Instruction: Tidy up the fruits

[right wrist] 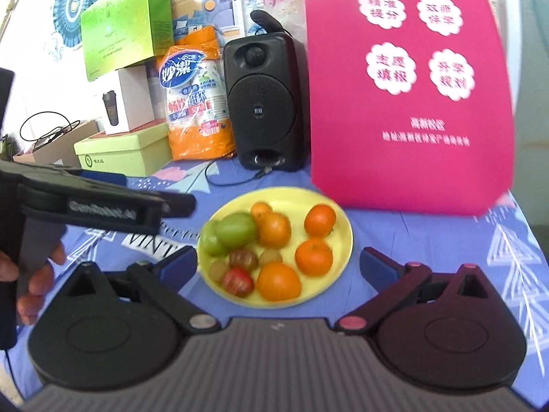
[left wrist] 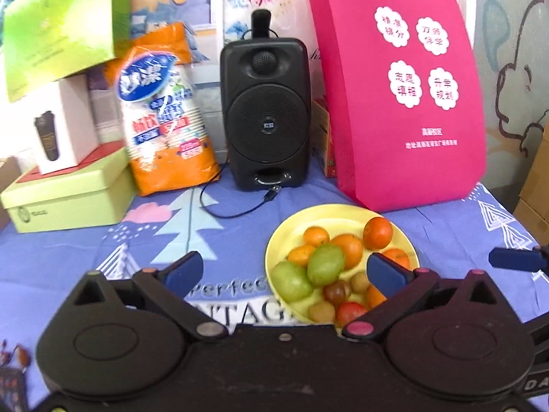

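While both tools hover above the blue printed tablecloth (left wrist: 85, 250), neither holds anything. Left gripper (left wrist: 284, 269): jaws spread wide, empty, its right blue pad (left wrist: 386, 271) overlapping the near right part of the plate in view; whether it touches fruit cannot be told. Right gripper (right wrist: 278, 262): jaws spread wide, empty, framing the near half of the plate from above. The left gripper's body also shows at the left of the right wrist view, gripped by a hand (right wrist: 31, 274).

Container, item 1: yellow plate (right wrist: 339, 219), round, on the tablecloth in front of the speaker and the bag. Contents, all heaped inside the rim:
- 5 oranges, among them 1 set apart at the far right (right wrist: 320, 220) and 1 largest at the near edge (right wrist: 278, 281).
- 2 green fruits (right wrist: 236, 228), touching each other at the left side.
- 1 dark reddish-brown tomato (right wrist: 243, 259) at the centre.
- 1 red tomato (right wrist: 237, 281) at the near left.
- 2 small yellowish-green fruits (right wrist: 218, 270), kind unclear, beside the tomatoes.

Surroundings behind the plate: black speaker (left wrist: 266, 110) with a loose cable (left wrist: 233, 211); pink tote bag (left wrist: 398, 89) upright at the right, printed with white Chinese text; orange pack of paper cups (left wrist: 164, 120); pale green lidded box (left wrist: 68, 199) bearing a white carton (left wrist: 61, 123) pictured with a tumbler; bright green box (left wrist: 65, 20) above.
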Demonstrator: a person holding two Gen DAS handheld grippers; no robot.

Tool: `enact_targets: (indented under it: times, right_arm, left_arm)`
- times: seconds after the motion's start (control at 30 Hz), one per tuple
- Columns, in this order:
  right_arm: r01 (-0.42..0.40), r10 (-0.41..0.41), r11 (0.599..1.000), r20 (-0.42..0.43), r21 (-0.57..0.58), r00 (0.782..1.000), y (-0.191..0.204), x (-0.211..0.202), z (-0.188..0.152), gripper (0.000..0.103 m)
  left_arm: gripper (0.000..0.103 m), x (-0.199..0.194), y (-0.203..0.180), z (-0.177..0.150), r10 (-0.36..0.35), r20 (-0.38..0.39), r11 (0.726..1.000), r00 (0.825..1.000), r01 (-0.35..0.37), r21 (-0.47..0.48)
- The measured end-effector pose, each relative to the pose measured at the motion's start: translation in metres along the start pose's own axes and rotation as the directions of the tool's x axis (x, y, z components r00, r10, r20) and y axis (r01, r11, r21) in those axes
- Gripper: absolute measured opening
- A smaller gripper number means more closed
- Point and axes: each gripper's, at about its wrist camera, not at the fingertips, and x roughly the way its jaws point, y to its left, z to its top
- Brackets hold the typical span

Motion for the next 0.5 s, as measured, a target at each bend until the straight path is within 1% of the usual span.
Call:
enact_targets:
  times: [0.07, 0.17, 0.3, 0.33, 0.5]
  right_arm:
    - [0.033, -0.033, 0.999, -0.021, 0.014, 0.999, 0.006, -0.012, -0.01, 0.103]
    - [0.116, -0.116, 0.993, -0.051, 0.004, 0.992, 0.018, -0.029, -0.024, 0.103]
    - [0.202, -0.202, 0.979, -0.045, -0.014, 0.978, 0.034, -0.055, -0.036, 0.103]
    - [0.212, -0.212, 0.977, -0.045, -0.01, 0.976, 0.038, -0.062, -0.038, 0.103]
    - [0.195, -0.196, 0.979, -0.015, -0.056, 0.981, 0.065, -0.096, -0.046, 0.103]
  left_arm:
    - [0.103, -0.018, 0.002, -0.009, 0.007, 0.003, 1.0, 1.0, -0.007, -0.008]
    - [0.103, -0.045, 0.003, -0.025, 0.037, 0.011, 0.999, 0.999, -0.037, -0.013]
    - [0.103, -0.079, 0.004, -0.046, 0.082, 0.019, 0.996, 0.996, -0.081, -0.03]
    - [0.103, -0.088, 0.004, -0.052, 0.087, 0.02, 0.996, 0.996, -0.086, -0.035]
    - [0.103, -0.123, -0.002, -0.08, 0.104, -0.002, 0.993, 0.995, -0.104, -0.056]
